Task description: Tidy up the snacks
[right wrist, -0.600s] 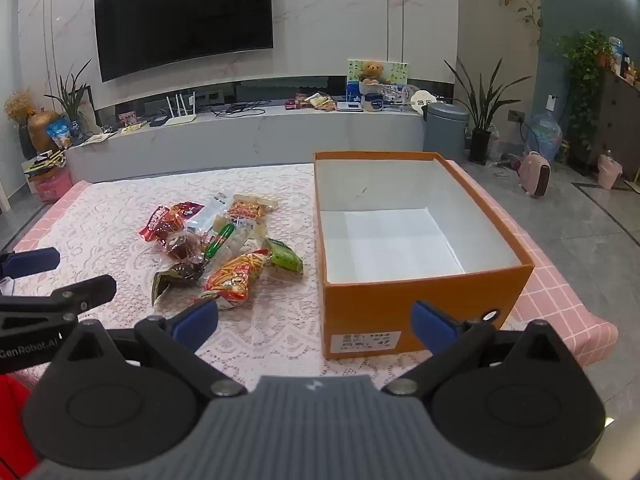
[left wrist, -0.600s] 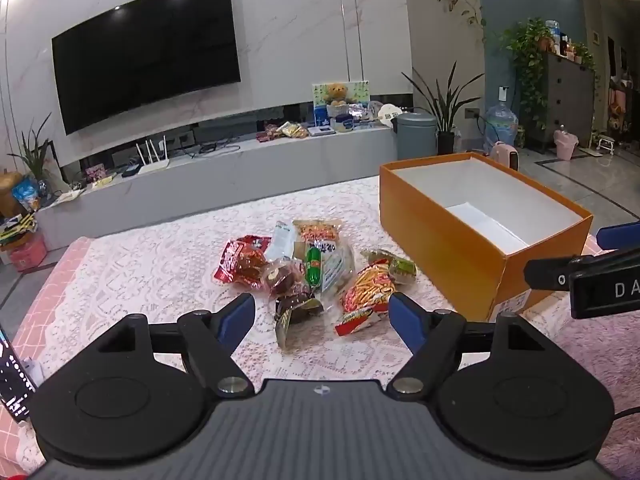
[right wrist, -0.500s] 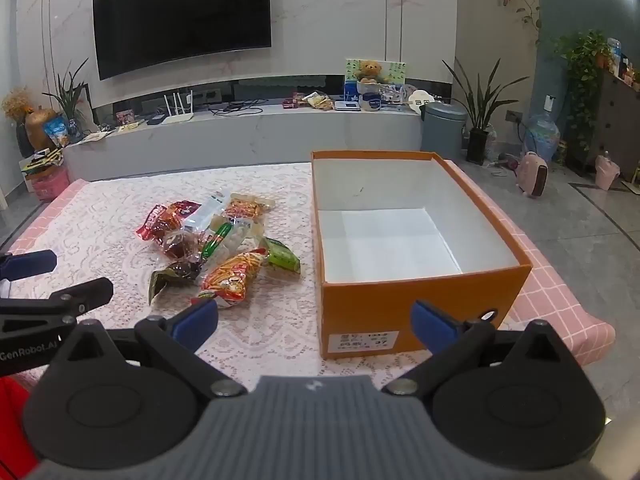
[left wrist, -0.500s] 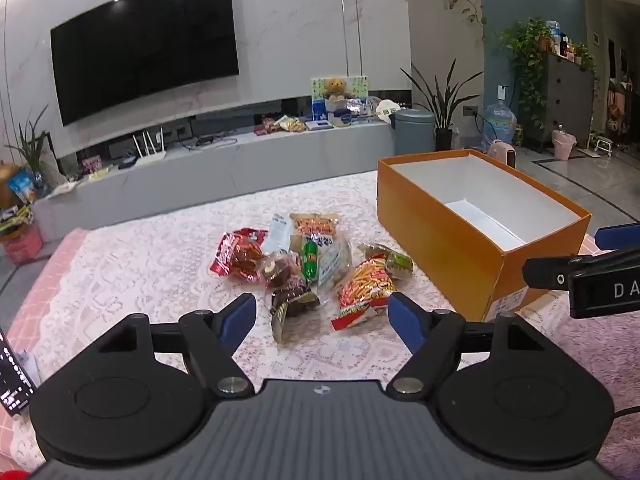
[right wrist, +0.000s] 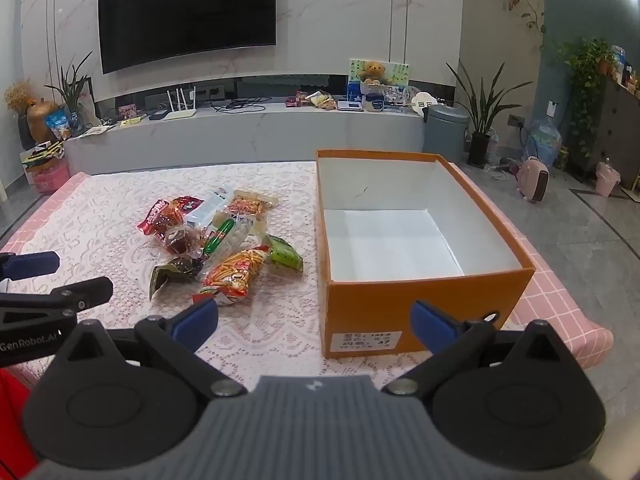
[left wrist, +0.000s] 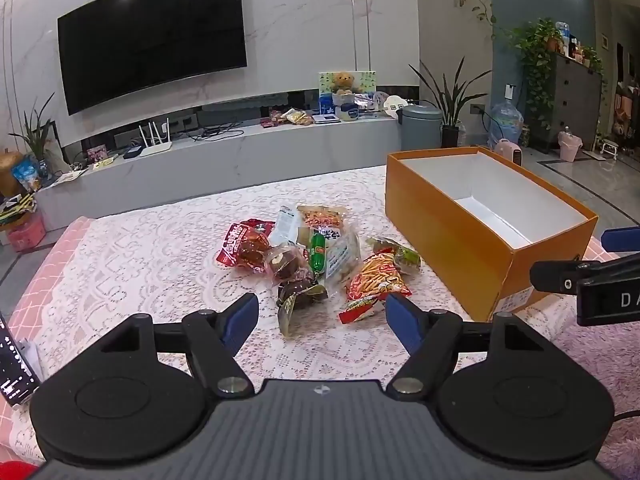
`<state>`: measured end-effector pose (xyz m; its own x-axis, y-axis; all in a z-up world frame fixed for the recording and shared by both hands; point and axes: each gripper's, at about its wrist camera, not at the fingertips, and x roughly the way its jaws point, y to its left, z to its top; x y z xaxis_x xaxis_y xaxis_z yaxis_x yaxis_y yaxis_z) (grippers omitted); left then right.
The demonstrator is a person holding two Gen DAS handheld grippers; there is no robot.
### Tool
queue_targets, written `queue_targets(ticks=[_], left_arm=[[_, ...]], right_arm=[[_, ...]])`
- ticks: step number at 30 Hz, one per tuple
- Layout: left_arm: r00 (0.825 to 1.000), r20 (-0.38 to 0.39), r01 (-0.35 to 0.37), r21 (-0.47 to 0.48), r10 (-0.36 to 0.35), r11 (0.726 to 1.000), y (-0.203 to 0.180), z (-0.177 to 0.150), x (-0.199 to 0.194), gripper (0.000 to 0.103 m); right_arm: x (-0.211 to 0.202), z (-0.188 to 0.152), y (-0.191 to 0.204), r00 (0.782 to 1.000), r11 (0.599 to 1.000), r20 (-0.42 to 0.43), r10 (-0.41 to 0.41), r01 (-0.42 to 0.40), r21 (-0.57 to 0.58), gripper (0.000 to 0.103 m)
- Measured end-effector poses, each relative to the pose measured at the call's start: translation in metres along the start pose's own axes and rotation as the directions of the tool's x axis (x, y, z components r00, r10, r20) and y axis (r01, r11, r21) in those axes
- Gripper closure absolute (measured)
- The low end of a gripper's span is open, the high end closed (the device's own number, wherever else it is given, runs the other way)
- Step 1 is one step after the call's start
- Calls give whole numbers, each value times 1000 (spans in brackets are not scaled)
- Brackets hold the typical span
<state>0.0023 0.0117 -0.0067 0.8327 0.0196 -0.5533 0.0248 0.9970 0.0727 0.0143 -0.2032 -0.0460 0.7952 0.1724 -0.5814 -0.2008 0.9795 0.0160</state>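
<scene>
I see my left gripper [left wrist: 322, 314] nearest, over the near part of the lace cloth [left wrist: 140, 264]. Its two blue fingers [left wrist: 240, 316] stand wide apart and nothing is between them. My right gripper [right wrist: 314, 320] is also at the near edge, with its fingers [right wrist: 430, 324] spread as wide as they go, and it holds nothing. In the right view, the left gripper shows at the left border; in the left view, the right one shows at the right border.

Just beyond the left gripper lies the pile of snacks [left wrist: 316, 256], all on the cloth and touching one another. The nearest are a dark packet [left wrist: 298, 300] and an orange packet [left wrist: 376, 280] with stick shapes printed on it. Behind them are a brown packet [left wrist: 286, 262], a clear bag [left wrist: 340, 252] with a green stick [left wrist: 318, 252] on it, and a small green packet [left wrist: 400, 254] on the right side. A red packet [left wrist: 244, 246] lies at the left of the pile. At the far side are a white packet [left wrist: 286, 226] and an orange-topped packet [left wrist: 322, 216].

To the right of the pile, near but apart from it, stands the orange box [right wrist: 420, 308]. It is open and its white inside has no snack in it. A label [right wrist: 366, 340] is on its near wall.

Far behind the table are a grey shelf [right wrist: 260, 136] and a black TV [right wrist: 188, 12] on the wall.
</scene>
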Motion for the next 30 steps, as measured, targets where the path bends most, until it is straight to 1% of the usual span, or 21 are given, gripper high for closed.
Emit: queue_targets(ticks=[30], left_arm=[[1000,-8,13,4,-13,1000,-1,-3,1,17]], right_arm=[[-1,-3,2,1000,1000,-1,-3,3,3,3]])
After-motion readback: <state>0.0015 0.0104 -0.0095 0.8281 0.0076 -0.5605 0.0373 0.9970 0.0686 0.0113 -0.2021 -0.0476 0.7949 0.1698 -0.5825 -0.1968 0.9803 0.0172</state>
